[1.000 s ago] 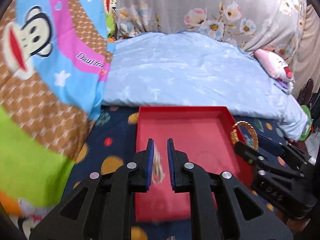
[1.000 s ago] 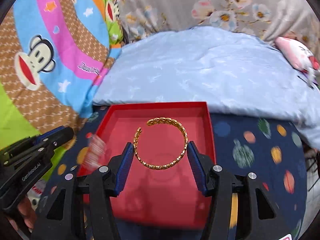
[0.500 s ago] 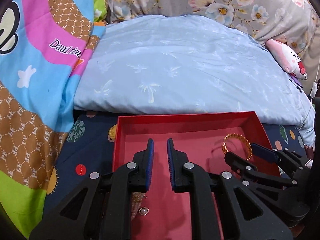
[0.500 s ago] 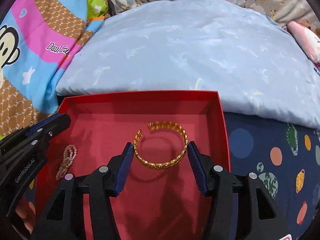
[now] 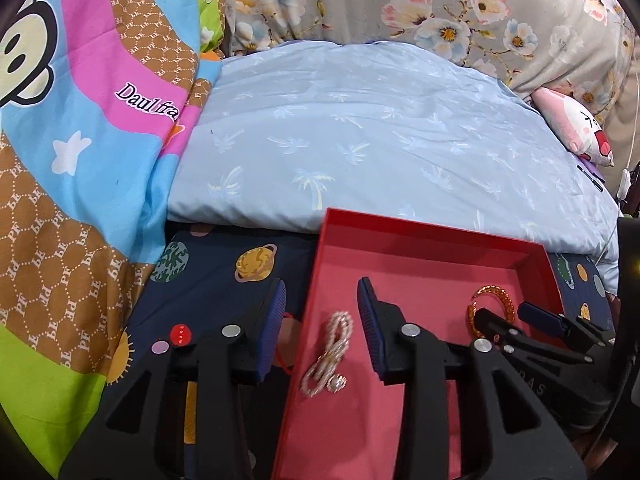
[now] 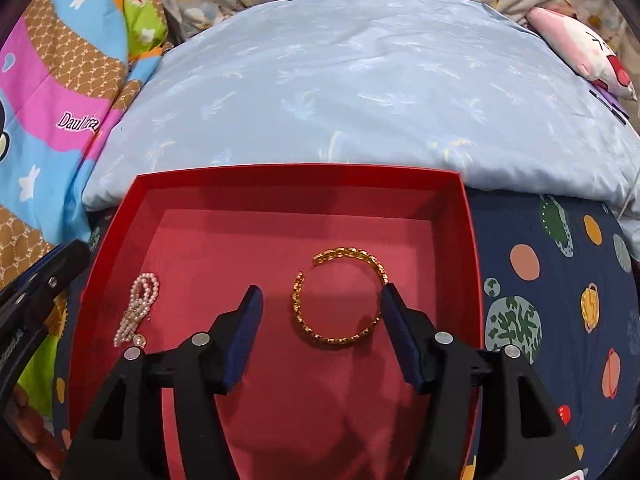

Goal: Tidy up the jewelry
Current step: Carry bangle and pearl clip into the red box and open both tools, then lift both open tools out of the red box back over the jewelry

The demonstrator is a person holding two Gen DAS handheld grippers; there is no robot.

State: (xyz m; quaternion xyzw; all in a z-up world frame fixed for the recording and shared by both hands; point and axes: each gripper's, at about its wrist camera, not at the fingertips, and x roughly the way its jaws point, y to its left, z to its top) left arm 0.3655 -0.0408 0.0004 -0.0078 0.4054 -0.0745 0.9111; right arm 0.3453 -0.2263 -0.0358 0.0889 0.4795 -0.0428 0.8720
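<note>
An open red box [image 5: 420,228] [image 6: 296,170] sits on a navy planet-print sheet. My left gripper [image 5: 320,284] straddles the box's left wall. Its jaws are opening, and the pearl bracelet [image 5: 332,352] [image 6: 138,312] lies loose on the box floor between them, touched by neither pad. My right gripper [image 6: 320,288] [image 5: 504,312] hovers over the right half of the box with its jaws opening. The gold bangle [image 6: 298,300] [image 5: 493,289] rests flat on the floor between them. It lies close to the right pad and well clear of the left one.
A light blue quilt [image 5: 360,140] bulges right behind the box. A bright monkey-print blanket [image 5: 80,120] rises on the left. A pink plush toy [image 5: 576,136] lies at the far right. The navy sheet [image 6: 540,280] shows on both sides of the box.
Both grippers came down over the red box. The left gripper went from shut to open, and the pearl bracelet now lies on the box floor. The right gripper's jaws widened off the bangle.
</note>
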